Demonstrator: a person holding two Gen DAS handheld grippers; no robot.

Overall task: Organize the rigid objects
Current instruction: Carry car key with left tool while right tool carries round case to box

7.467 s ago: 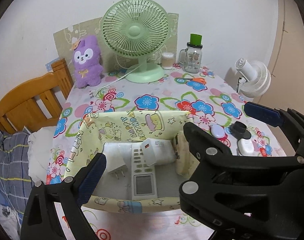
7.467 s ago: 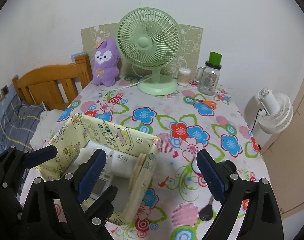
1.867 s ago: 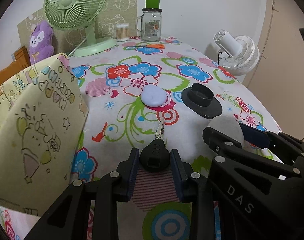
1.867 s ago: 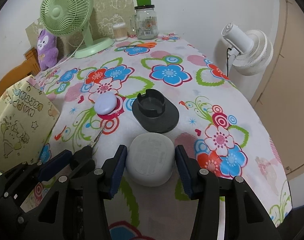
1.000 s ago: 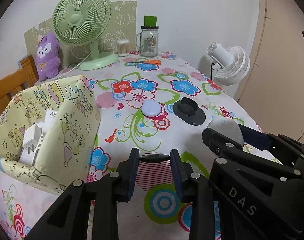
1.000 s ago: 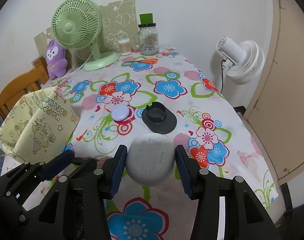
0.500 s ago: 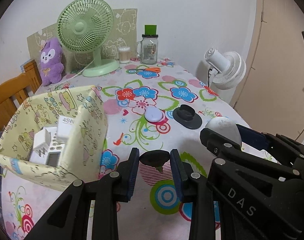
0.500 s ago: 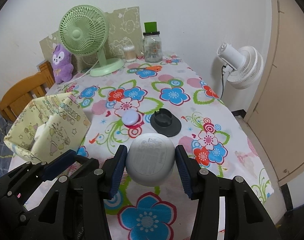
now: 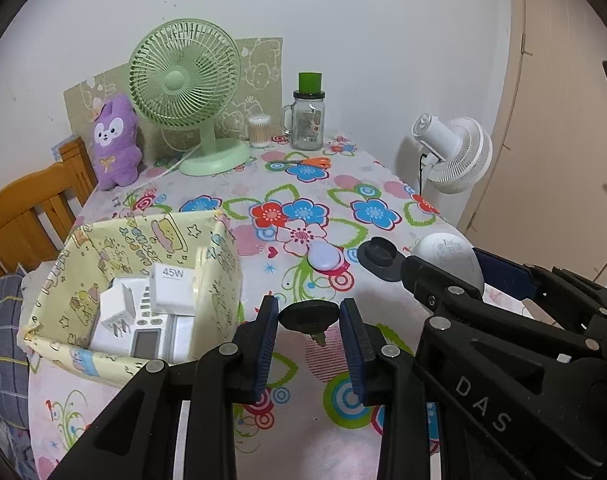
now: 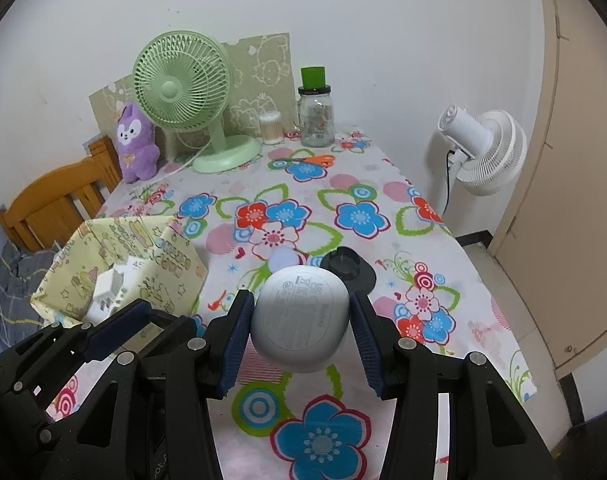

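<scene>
**Two grippers, two loads above the flowered table**

Left wrist view: one left gripper (image 9: 309, 320) sits at lower centre, its two blue pads clamped on the black head of a single key (image 9: 309, 316). The head's long axis runs left to right between the pads, and the short metal blade points down toward the table (image 9: 343, 184). At lower right, the right gripper (image 9: 463, 270) bears the letters "DAS" on its black body and holds one white oval case (image 9: 449, 254). At left stands one yellow cartoon-print box (image 9: 219, 276) with several white chargers in it, one marked "45W" (image 9: 171, 286), beside a white remote (image 9: 147, 342). On the cloth near centre lie one lilac puck (image 9: 324, 256) and one black round stand (image 9: 379, 258), just beside each other. At the back stand one green fan (image 9: 183, 74), one purple plush (image 9: 115, 142), one glass jar (image 9: 306, 120) and one orange pair of scissors (image 9: 309, 162); one white fan (image 9: 453, 152) is at right.

Right wrist view: the right gripper (image 10: 301, 320) at centre is clamped on the white oval case (image 10: 301, 320), held above the table (image 10: 383, 192). Its flat underside faces the camera with fine grey print too small to read. The case's long axis runs up and down the frame. The box (image 10: 171, 264) stands at left.
</scene>
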